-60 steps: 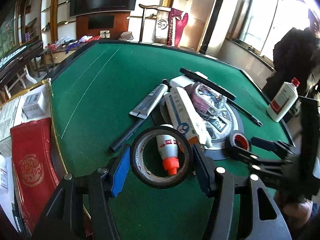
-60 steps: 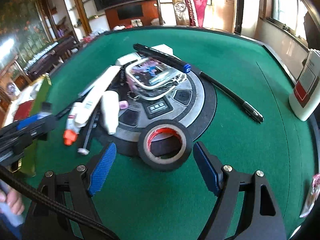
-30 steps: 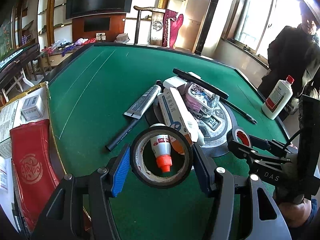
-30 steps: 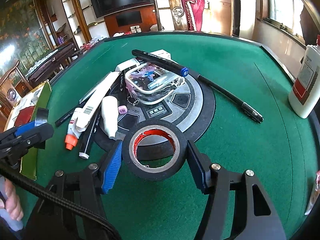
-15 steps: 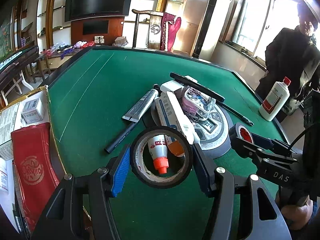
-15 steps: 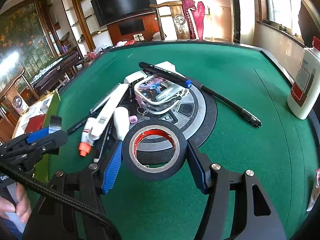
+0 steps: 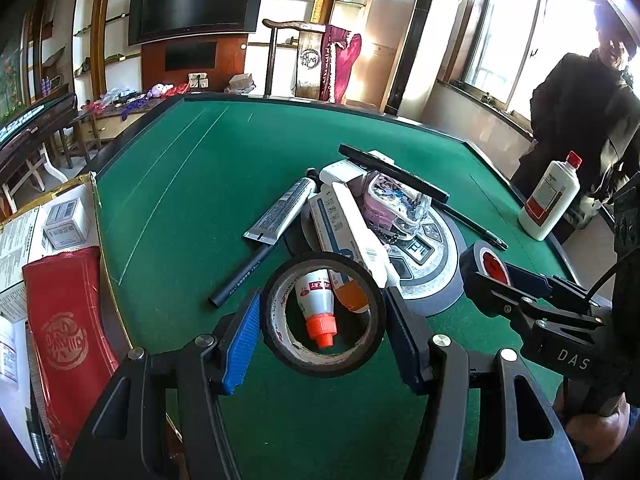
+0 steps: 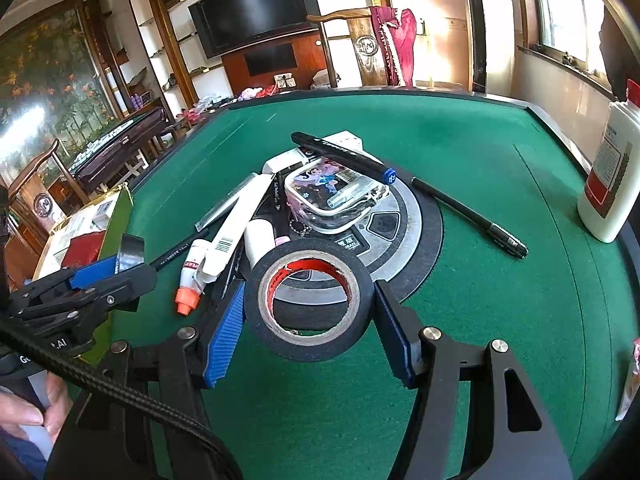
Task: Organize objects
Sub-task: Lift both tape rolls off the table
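My left gripper (image 7: pixel 324 336) is shut on a black tape roll (image 7: pixel 320 259) with a pale core, held upright above the green table (image 7: pixel 188 184). My right gripper (image 8: pixel 308 320) is shut on a second black tape roll (image 8: pixel 308 249) with a red inner core, lifted and tilted over the table's near side. In the left wrist view the right gripper (image 7: pixel 520 292) is at the right with its roll (image 7: pixel 476 258). The right wrist view has the left gripper (image 8: pixel 92 280) at the left.
A pile lies on the round centre disc (image 8: pixel 416 216): a white tube with an orange cap (image 8: pixel 190 276), a long white box (image 7: pixel 348 224), a clear pouch (image 8: pixel 332 192), a black marker (image 8: pixel 340 152) and a pen (image 8: pixel 468 212). A white bottle (image 8: pixel 612 176) stands at the right edge. A person in a dark coat (image 7: pixel 576 112) is beyond it.
The right gripper, open around the red-cored roll on the table, closed on it and lifted it. The left gripper has kept its roll throughout and barely moved.
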The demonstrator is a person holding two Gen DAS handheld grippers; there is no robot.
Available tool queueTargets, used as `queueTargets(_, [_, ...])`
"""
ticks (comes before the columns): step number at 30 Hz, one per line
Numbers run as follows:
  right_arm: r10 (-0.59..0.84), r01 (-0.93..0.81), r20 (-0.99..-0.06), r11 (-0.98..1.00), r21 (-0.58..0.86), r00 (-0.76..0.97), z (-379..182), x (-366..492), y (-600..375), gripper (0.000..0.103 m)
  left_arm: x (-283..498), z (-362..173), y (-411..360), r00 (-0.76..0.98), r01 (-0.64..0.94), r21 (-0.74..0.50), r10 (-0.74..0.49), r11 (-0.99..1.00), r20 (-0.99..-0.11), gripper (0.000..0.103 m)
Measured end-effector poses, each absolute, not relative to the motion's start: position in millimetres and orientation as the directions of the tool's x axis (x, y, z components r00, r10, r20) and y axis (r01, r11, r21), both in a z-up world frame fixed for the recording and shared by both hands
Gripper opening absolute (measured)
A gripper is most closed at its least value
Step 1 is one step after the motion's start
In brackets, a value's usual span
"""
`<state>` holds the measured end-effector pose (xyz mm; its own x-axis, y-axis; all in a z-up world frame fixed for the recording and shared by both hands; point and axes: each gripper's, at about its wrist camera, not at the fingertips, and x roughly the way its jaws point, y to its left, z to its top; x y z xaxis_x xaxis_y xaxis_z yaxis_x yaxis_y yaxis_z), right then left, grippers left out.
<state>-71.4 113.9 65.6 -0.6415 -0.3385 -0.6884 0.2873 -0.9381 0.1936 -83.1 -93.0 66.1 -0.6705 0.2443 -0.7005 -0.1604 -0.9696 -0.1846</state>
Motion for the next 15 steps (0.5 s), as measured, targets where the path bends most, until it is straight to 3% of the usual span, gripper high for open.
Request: queueTargets(15, [-0.377, 0.275, -0.641, -0.926, 0.259, -0.668, 81, -59, 106, 0.061, -76, 77, -100, -0.686, -0.174, -0.223, 0.281, -0.959, -0.671, 0.054])
